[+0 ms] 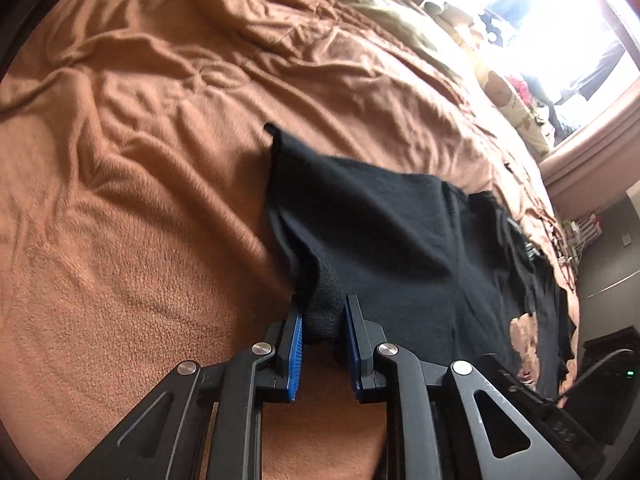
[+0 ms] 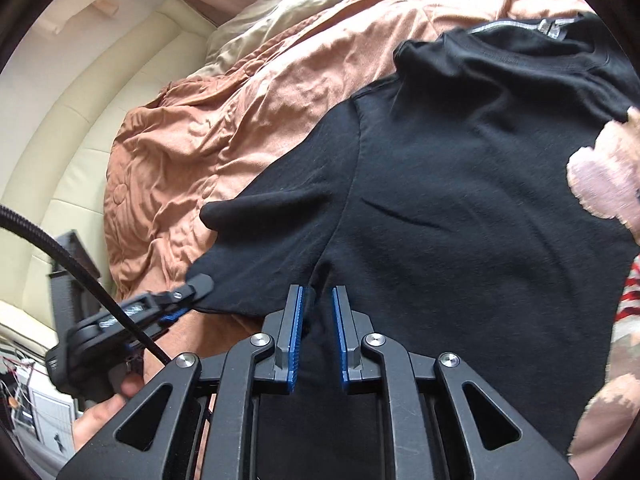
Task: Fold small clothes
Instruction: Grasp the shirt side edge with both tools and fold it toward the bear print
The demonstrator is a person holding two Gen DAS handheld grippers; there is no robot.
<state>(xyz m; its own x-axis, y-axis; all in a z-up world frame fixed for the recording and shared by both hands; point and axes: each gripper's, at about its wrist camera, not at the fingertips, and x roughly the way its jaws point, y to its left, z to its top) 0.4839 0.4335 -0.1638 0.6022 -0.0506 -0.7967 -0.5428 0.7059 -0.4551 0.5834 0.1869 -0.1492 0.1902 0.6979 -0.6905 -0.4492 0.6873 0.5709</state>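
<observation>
Left gripper (image 1: pixel 323 312): closed on the ribbed cuff (image 1: pixel 320 314) of the black sweatshirt's sleeve; blue pads (image 1: pixel 295 344) pressed on the cuff from both sides, narrow gap only. Seen also in the right wrist view at 8 o'clock (image 2: pixel 192 286), tip on the sleeve end, held by a hand (image 2: pixel 104 412).

Right gripper (image 2: pixel 318 300): nearly closed; a fold of black fabric pinched between the blue pads (image 2: pixel 297 332), near the armpit where sleeve and body meet.

Black sweatshirt (image 2: pixel 460 200): spread flat on the bed, filling the centre and 3 o'clock side of the right wrist view. Neck opening (image 2: pixel 532 46) toward 1 o'clock, with a grey strip at the collar. Pale pink print (image 2: pixel 604 176) at 3 o'clock, partly cut off by the picture edge.

Sleeve (image 1: pixel 360 216): in the left wrist view running from the cuff at 6 o'clock up toward the centre; one loose corner lifted toward 11 o'clock.

Bed cover (image 1: pixel 140 140): brown, soft, much wrinkled, under the sweatshirt; bare on the whole 9 o'clock half of the left wrist view.

Pale sheet (image 2: pixel 260 24): beige, beside the brown cover, toward 12 o'clock.

Headboard (image 2: pixel 92 112): cream, padded, from 9 to 11 o'clock in the right wrist view.

Window (image 1: pixel 560 20): very bright, at 1 o'clock in the left wrist view; details washed out.

Cable (image 2: pixel 60 248): black, crossing in front of the left gripper at 9 o'clock.

Red-and-white striped cloth (image 2: pixel 630 292): at the 3 o'clock edge, too little visible to tell more.
</observation>
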